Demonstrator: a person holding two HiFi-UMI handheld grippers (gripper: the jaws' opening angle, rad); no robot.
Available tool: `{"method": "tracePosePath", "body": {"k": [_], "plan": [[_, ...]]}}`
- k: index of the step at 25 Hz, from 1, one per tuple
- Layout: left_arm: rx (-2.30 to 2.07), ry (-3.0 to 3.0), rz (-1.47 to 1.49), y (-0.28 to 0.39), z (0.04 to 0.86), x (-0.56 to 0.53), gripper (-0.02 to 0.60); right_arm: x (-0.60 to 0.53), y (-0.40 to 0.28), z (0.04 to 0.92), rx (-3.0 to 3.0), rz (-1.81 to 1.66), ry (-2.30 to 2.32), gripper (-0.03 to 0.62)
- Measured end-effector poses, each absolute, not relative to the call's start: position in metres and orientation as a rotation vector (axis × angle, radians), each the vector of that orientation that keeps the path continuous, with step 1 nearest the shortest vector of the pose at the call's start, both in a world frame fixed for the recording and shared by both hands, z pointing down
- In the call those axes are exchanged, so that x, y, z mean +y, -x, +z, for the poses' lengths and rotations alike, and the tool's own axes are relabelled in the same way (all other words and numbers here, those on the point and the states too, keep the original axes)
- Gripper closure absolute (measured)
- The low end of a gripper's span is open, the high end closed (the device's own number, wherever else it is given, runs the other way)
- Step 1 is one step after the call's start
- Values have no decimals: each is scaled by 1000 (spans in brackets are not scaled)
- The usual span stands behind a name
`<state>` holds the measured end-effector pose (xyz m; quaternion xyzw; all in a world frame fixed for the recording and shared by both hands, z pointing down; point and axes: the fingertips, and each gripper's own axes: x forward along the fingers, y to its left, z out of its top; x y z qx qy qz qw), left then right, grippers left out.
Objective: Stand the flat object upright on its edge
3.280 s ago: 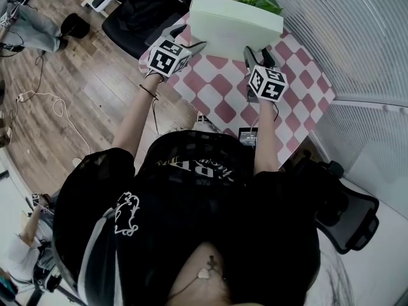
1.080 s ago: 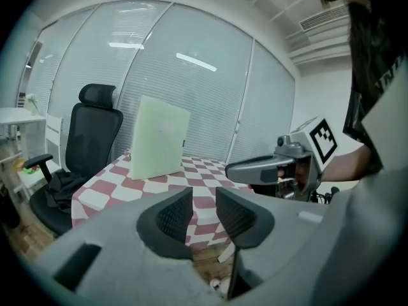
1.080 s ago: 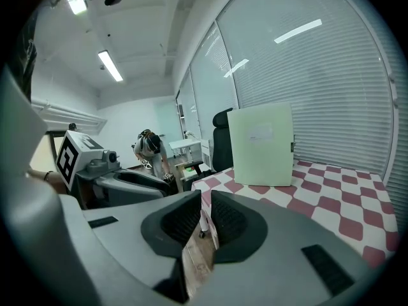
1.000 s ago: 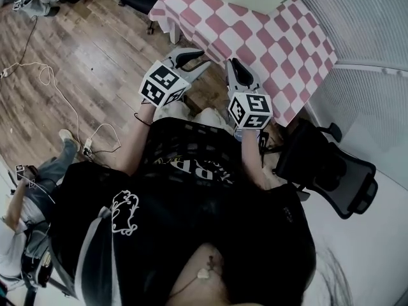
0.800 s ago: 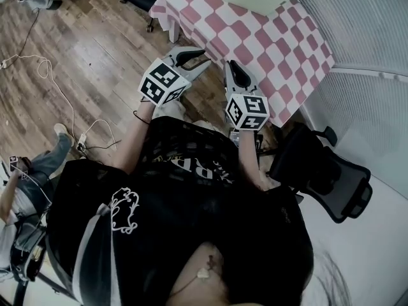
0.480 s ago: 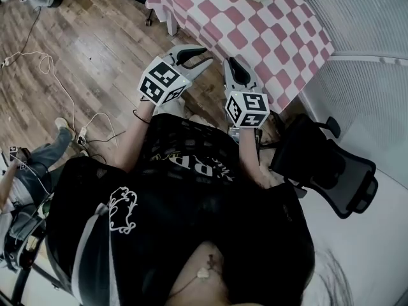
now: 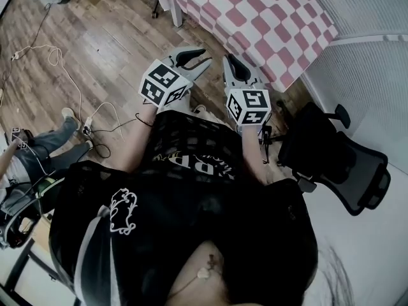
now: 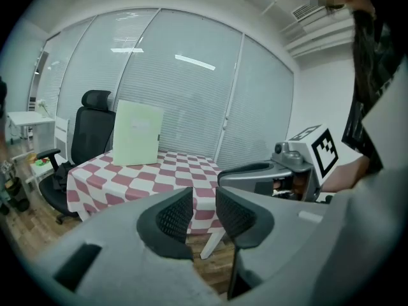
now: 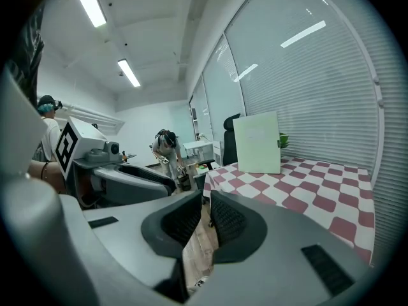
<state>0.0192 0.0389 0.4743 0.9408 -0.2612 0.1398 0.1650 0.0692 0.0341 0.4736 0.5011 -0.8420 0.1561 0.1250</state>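
The pale green flat rectangular panel stands upright on its lower edge toward the far side of the worktop, which is covered in a pink-and-white chequered cloth. A black office chair sits just behind the panel on one side, and a green leafy plant shows at its other edge. Whether the panel leans on anything behind it cannot be told. Both tools are held off the worktop on its near side, above the brown wooden plank floor, side by side and close in front of the person's black shirt. The left tool points toward the worktop with its dark ribbed pads a narrow gap apart and nothing between them. The panel lies well ahead of it, to the left of its line. The right tool has its pads drawn almost together, with only a thin slit showing, and grips nothing. The panel lies well ahead of it, slightly to the right of its line. Neither tool touches the panel or the cloth.
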Motion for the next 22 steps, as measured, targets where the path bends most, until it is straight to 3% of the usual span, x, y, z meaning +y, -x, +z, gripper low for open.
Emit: {"method": "tracePosePath", "body": {"k": [22], "plan": [[-783, -2702, 475, -44, 475, 118, 460, 103, -81, 467, -2506, 352, -1366, 562]]}}
